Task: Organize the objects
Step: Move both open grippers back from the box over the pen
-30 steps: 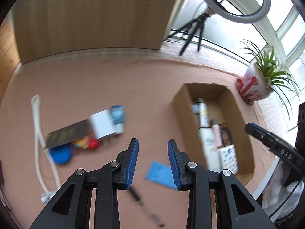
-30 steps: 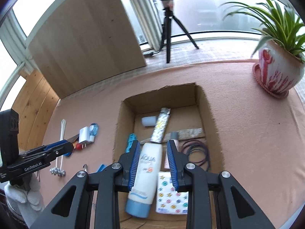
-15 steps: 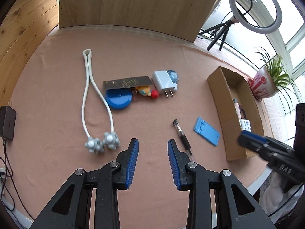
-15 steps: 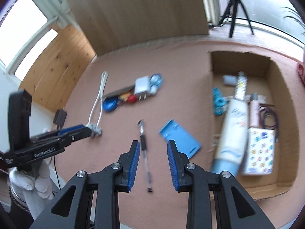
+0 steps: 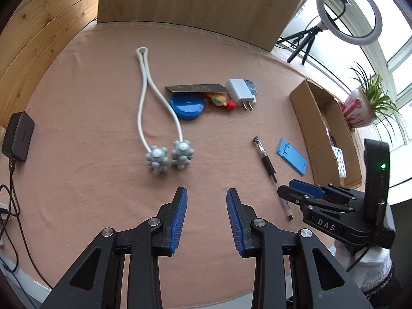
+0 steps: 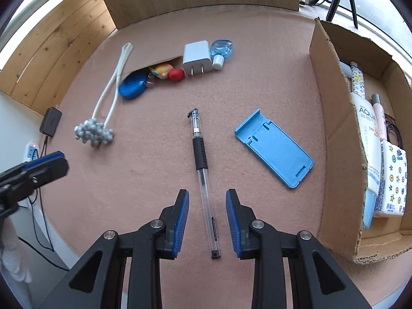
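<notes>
- The right gripper (image 6: 207,221) hangs low over the desk (image 6: 144,180) with its fingers (image 6: 181,221) apart and empty; the clear rear half of the pen (image 6: 203,170) lies on the cloth between them, not touched as far as the view shows.
- The pen runs from lower centre of the right view up to mid-frame, black grip in the middle, clip end farthest from the gripper.
- Just right of the pen, apart from it, a blue stand (image 6: 274,149) lies flat and slanted.
- The box (image 6: 334,134) fills the right edge of that view, open on top; inside lie a white bottle (image 6: 368,139), a patterned tube (image 6: 358,79) and a starred tissue pack (image 6: 392,180), packed side by side.
- In the upper centre sits a cluster: white charger (image 6: 197,55), a clear blue item (image 6: 221,47) with a white cap touching it, a red ball (image 6: 176,74), a small figure (image 6: 161,70) and a blue disc (image 6: 132,86), the last three partly under a brown card (image 6: 154,64).
- A white massager (image 6: 108,90) stretches from upper left to its grey studded heads at mid-left.
- The left gripper (image 5: 207,217) is also spread and empty, above bare cloth at lower centre of its view, the massager heads (image 5: 168,157) just ahead.
- In the left view the right gripper (image 5: 306,193) enters from the right, over the pen's near end (image 5: 283,200).
- A black adapter (image 5: 18,135) with its cable lies at the desk's left edge.
</notes>
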### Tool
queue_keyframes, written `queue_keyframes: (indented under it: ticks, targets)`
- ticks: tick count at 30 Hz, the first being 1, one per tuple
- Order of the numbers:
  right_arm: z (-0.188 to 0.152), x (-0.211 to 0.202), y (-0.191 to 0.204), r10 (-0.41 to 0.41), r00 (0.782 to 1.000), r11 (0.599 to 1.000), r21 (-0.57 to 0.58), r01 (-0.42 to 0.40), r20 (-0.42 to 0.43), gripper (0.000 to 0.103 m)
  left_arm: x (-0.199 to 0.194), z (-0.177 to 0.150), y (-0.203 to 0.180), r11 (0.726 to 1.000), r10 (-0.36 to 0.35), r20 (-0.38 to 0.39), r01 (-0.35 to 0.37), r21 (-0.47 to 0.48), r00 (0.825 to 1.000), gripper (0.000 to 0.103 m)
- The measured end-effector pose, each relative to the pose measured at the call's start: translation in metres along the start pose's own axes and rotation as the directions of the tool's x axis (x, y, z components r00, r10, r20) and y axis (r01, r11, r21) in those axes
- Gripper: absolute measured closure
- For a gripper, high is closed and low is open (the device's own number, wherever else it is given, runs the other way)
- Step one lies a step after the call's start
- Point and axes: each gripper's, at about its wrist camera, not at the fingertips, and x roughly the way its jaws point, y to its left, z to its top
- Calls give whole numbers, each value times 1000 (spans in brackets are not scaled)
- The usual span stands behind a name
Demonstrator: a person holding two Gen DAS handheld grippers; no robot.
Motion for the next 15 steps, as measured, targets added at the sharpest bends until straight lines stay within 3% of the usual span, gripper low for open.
queue_keyframes:
  ticks: [6,11,15]
  targets:
    - [2,11,13,-70,998,996,-57,69,-1,76,-2,12,-2,1000,8,13,-8,28,1000,69]
    - [3,11,15,-113,993,990,-83,114,16,82,1,43,-8,997,33,32,-36,75,999,69]
    - [3,11,13,-120,992,989,-78,122,24,87,13,68,-14,994,16,10,-17,104,1000,69]
